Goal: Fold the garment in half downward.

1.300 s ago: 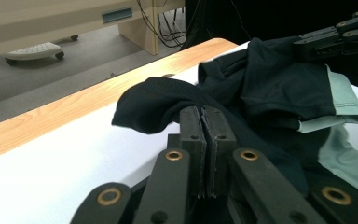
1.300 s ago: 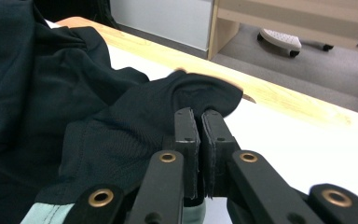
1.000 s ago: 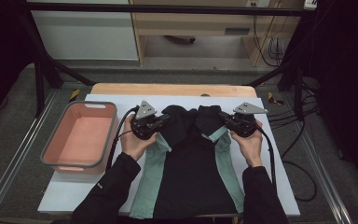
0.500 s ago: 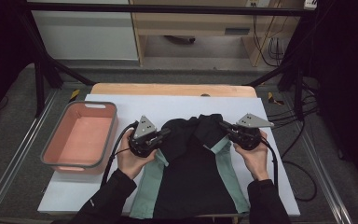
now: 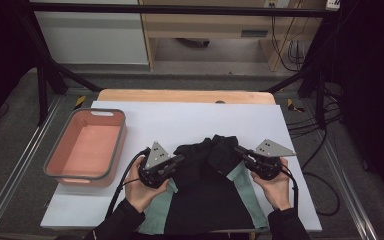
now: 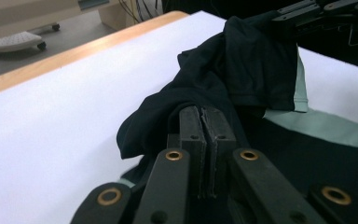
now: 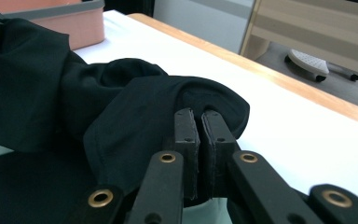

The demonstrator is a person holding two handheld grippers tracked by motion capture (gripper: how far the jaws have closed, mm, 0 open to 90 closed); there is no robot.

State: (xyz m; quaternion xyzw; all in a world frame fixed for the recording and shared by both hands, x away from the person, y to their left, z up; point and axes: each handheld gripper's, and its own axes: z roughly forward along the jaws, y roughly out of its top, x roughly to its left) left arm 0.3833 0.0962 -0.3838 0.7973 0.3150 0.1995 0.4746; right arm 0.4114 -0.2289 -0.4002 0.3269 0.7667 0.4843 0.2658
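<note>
Mid-fold: left gripper (image 5: 180, 159) and right gripper (image 5: 240, 151) each pinch the shirt (image 5: 207, 200) right of the bin (image 5: 60, 172); next, lay the fold flat.

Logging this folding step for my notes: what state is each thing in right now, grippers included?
Left gripper: shut on the black garment's far edge.
Right gripper: shut on the black garment's far edge.
Black garment: lying on the table, far edge lifted and bunched between the grippers, mint-green side panels showing.
Pink bin: upright, empty, left of the garment, apart from it.
White table: bare beyond the garment.
</note>
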